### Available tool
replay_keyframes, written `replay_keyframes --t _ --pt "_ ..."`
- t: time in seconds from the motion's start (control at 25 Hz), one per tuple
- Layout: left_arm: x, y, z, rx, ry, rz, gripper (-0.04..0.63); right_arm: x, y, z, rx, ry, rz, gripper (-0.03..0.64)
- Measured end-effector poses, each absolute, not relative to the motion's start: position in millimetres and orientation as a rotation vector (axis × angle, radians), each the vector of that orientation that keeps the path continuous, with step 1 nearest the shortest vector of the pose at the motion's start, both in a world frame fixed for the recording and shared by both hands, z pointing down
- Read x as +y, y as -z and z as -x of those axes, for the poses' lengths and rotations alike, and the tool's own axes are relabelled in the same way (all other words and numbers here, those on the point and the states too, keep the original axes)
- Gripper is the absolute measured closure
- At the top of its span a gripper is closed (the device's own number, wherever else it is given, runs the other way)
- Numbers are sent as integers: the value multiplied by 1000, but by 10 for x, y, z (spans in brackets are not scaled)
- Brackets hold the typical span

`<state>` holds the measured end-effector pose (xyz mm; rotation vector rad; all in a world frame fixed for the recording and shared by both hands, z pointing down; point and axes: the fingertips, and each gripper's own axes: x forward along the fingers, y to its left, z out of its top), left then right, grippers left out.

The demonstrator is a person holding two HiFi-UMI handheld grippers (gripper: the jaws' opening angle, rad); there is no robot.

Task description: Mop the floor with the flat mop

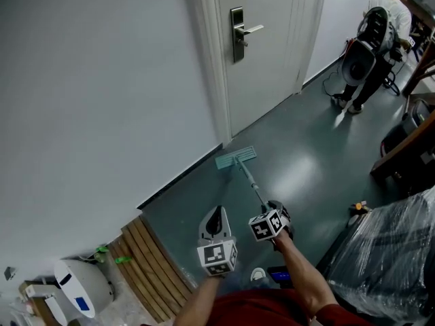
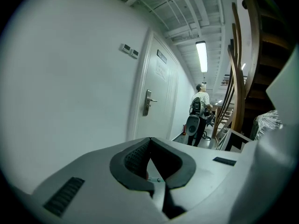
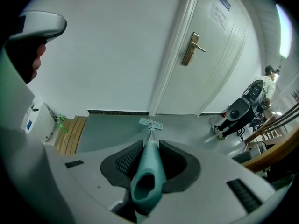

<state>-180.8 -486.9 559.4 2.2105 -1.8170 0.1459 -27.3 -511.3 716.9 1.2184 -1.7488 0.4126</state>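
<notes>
The flat mop's pale teal head (image 1: 236,157) lies on the grey floor by the foot of the door frame, seen too in the right gripper view (image 3: 151,123). Its thin handle (image 1: 250,180) slants back to my right gripper (image 1: 276,213), which is shut on the teal grip (image 3: 148,171); the jaws (image 3: 151,143) clamp it from both sides. My left gripper (image 1: 217,211) hovers just left of the handle, apart from it, pointing toward the wall. Its tips (image 2: 150,140) meet with nothing between them.
A white door (image 1: 262,46) with a lever handle stands ahead. Wooden slats (image 1: 146,263) and a white appliance (image 1: 81,287) sit at lower left. A person with a machine (image 1: 370,53) works at far right. Plastic-wrapped goods (image 1: 394,250) and wooden furniture (image 1: 408,148) crowd the right.
</notes>
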Motion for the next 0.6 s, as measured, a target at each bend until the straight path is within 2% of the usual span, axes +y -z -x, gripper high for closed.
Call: replay_keyframes --t 0.6 --pt "-3912 -5449 1371 -1875 -155 -2221 581 -4170 -7188 -137 -1760 -392 -1173 500"
